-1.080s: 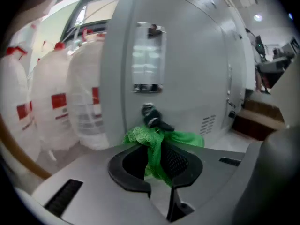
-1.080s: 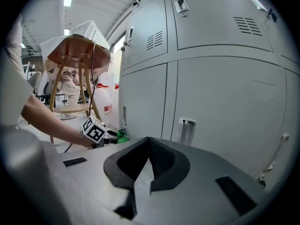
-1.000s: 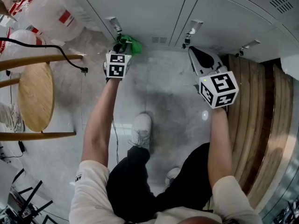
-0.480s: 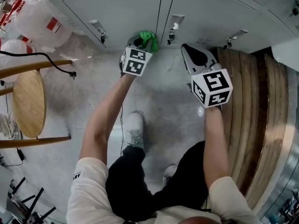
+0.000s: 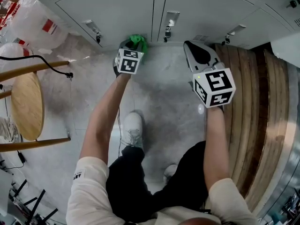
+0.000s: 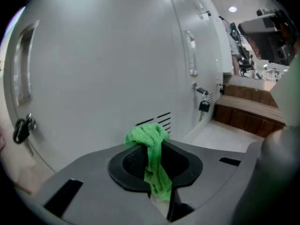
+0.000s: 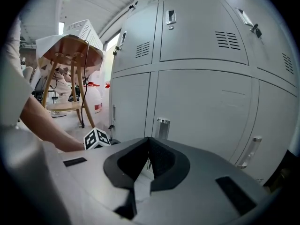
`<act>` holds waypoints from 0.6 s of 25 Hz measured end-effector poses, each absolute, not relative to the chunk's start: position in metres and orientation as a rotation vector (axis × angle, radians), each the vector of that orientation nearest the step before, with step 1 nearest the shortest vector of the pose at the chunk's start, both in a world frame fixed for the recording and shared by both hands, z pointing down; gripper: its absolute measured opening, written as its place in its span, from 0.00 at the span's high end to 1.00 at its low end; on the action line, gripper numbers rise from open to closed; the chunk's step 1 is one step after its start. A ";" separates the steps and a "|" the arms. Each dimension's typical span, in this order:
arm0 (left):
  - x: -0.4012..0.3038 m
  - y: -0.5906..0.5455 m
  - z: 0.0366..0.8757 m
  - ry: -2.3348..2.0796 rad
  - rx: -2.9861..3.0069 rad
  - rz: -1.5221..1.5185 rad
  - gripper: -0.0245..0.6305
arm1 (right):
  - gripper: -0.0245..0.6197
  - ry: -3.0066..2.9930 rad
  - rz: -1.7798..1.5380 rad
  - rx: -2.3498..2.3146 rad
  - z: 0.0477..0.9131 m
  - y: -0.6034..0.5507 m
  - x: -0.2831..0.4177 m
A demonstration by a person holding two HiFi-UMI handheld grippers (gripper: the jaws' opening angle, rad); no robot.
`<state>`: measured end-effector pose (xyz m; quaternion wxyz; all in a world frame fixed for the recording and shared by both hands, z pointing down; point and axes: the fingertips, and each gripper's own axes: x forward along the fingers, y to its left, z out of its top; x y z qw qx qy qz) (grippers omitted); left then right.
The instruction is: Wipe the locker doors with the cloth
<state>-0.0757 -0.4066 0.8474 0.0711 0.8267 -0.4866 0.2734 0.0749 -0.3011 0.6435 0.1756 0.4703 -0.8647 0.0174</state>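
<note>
Our left gripper (image 5: 131,44) has its jaws closed on the green cloth (image 6: 149,142), which runs down between them and bunches in a lump above the tips. That lump sits right up against the low part of a grey locker door (image 6: 103,64), just beside the vent slots (image 6: 162,121) near its bottom edge; we cannot tell whether the cloth actually touches the metal. Further right along the same row of lockers a padlock (image 6: 204,106) hangs from a latch, and at the far left of the left gripper view a bunch of keys (image 6: 21,128) dangles from another door. Our right gripper (image 7: 148,149) is pressed together with nothing between its jaws, held off the lockers and pointed at the lower doors, with a handle (image 7: 162,127) straight ahead of it. From the head view, both grippers are stretched out over the pale stone floor (image 5: 159,93), the left one nearer the lockers. A wooden stool (image 5: 28,104) stands well off to our left, a wooden bench (image 5: 253,107) runs along our right, and a white plastic bag (image 5: 42,18) lies by the lockers at far left.
</note>
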 end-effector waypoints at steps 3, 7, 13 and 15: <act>-0.126 -0.407 0.864 -1.523 2.368 0.874 0.85 | 0.95 -2.449 0.051 1.320 0.649 -0.304 0.070; -0.221 -0.402 0.876 -1.753 2.065 0.794 0.85 | 0.95 -2.468 0.060 1.300 0.654 -0.309 0.058; -0.301 -0.385 0.882 -1.867 1.887 0.824 0.85 | 0.95 -2.494 0.058 1.247 0.662 -0.308 0.037; -0.294 -0.384 0.886 -1.840 1.921 0.842 0.85 | 0.95 -2.497 0.055 1.237 0.663 -0.308 0.036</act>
